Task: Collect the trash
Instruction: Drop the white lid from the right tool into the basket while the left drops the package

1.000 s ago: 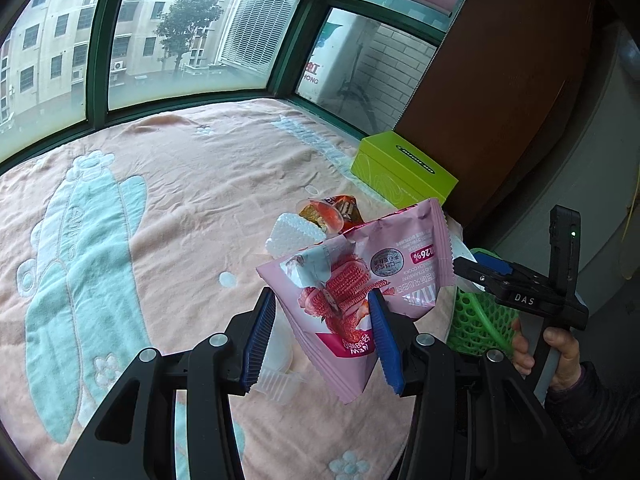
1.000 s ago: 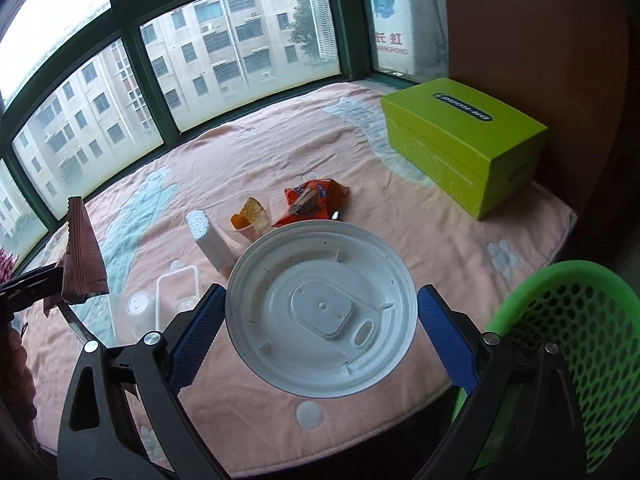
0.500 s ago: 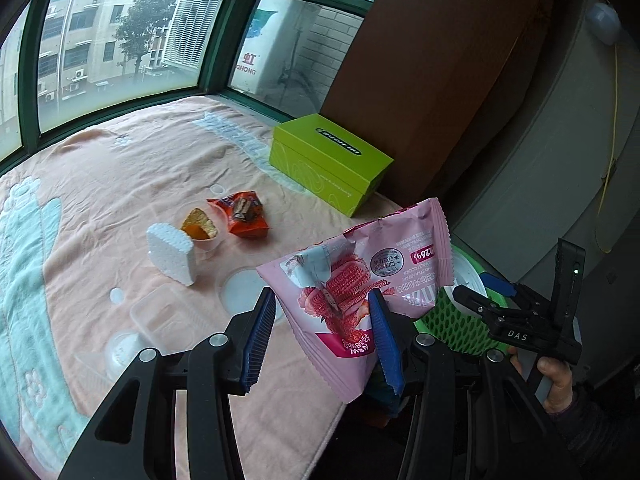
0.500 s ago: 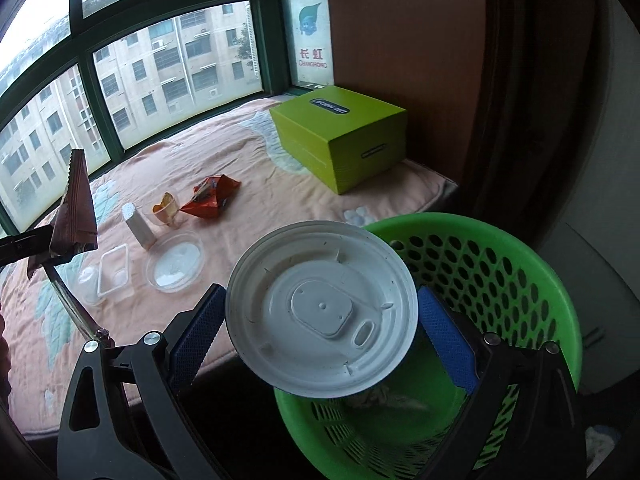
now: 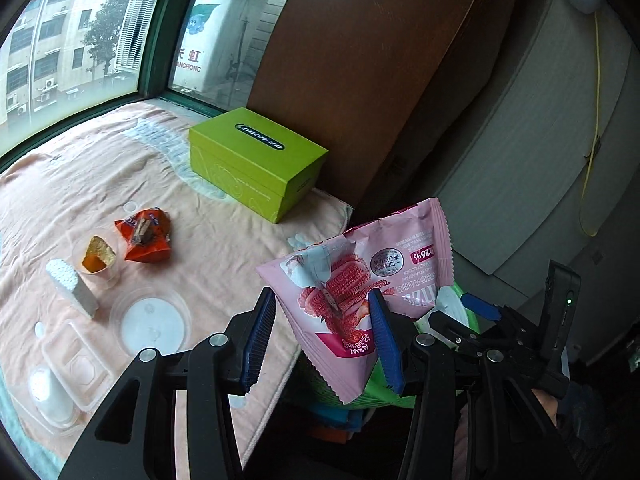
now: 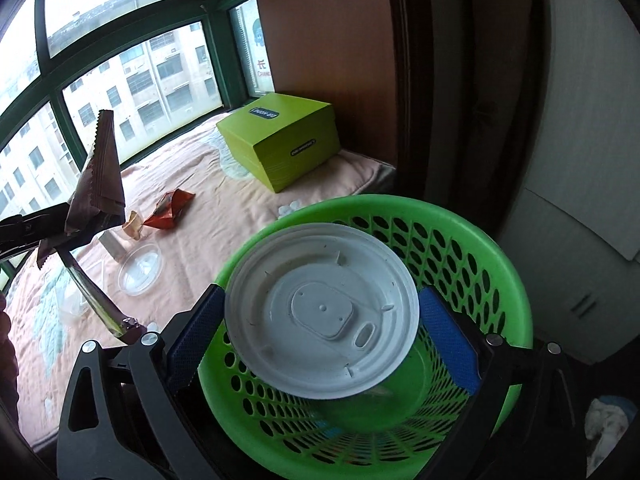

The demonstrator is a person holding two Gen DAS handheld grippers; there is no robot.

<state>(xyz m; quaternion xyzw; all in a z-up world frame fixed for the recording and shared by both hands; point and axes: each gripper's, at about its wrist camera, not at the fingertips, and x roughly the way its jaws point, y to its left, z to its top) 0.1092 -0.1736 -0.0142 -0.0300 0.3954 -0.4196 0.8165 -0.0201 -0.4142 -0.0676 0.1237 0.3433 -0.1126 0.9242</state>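
A pink snack wrapper [image 5: 360, 280] hangs in my left gripper [image 5: 320, 332], which is shut on it just past the bed's edge. In the right wrist view the same wrapper [image 6: 100, 184] shows edge-on at the far left. A round white lid [image 6: 320, 312] sits between the blue pads of my right gripper [image 6: 320, 300], directly over the green mesh basket [image 6: 460, 240]. Those jaws are opening, and both pads still look to be touching the lid's rim. In the left wrist view the right gripper [image 5: 472, 312] and lid sit over the basket [image 5: 384, 392], behind the wrapper.
On the pink blanket [image 5: 80, 184] lie an orange wrapper [image 5: 146, 236], a small cup [image 5: 98, 260], a white foam block [image 5: 72, 288], a clear round lid [image 5: 150, 320] and a clear tray [image 5: 76, 364]. A green box [image 5: 256, 160] stands by the brown panel.
Both grippers have swung right, off the bed. The white lid now hangs over the green basket, and the pink wrapper has come to the bed's edge beside it.
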